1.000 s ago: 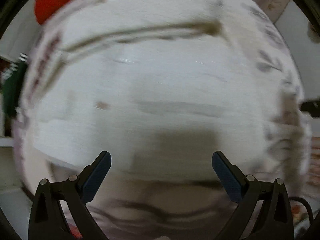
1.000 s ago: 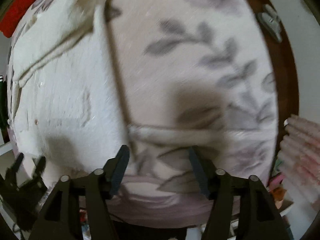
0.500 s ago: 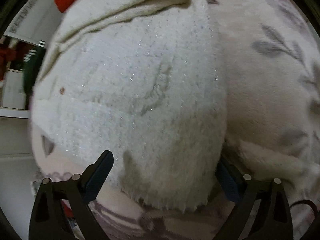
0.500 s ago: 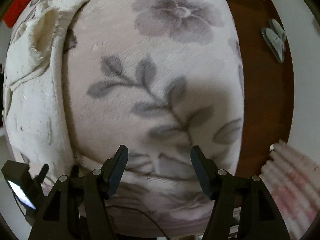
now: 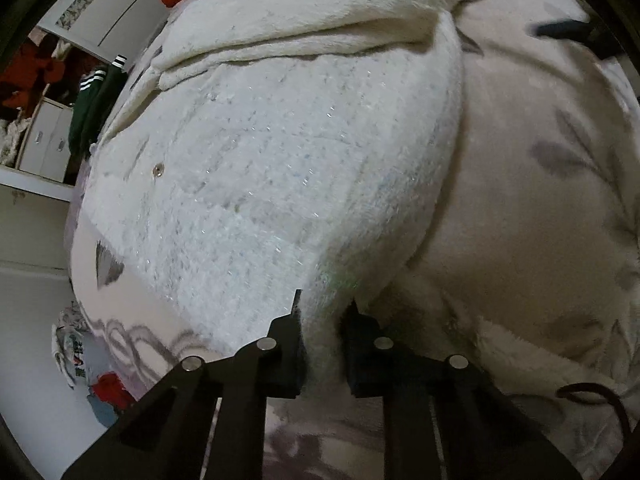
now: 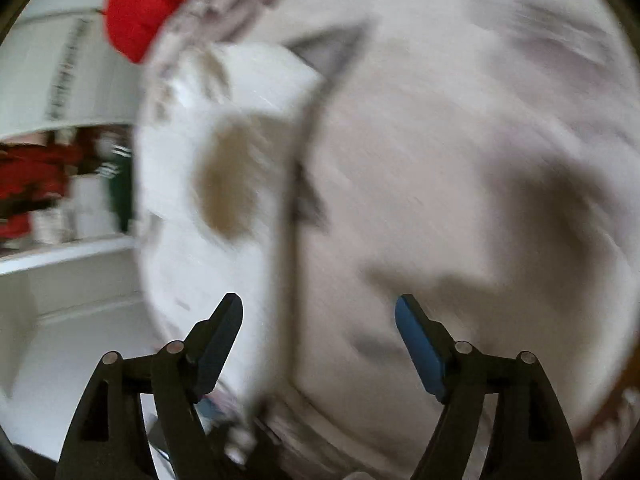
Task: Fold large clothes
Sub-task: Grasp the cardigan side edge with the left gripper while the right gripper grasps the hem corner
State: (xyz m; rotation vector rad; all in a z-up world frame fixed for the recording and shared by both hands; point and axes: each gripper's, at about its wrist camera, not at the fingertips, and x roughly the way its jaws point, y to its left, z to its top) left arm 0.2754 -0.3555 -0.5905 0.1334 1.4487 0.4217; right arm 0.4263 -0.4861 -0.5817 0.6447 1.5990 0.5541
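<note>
Pinching the near hem of a white fuzzy garment (image 5: 280, 168), the left gripper (image 5: 322, 320) has just closed its jaws on it over a floral blanket (image 5: 540, 200); the right gripper (image 6: 318, 320), jaws just widened and empty, shows only blur beyond

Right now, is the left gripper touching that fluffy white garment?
Touching. The left wrist view shows the left gripper, which has just been closing, pinching the corner of the white garment between its fingers.
</note>
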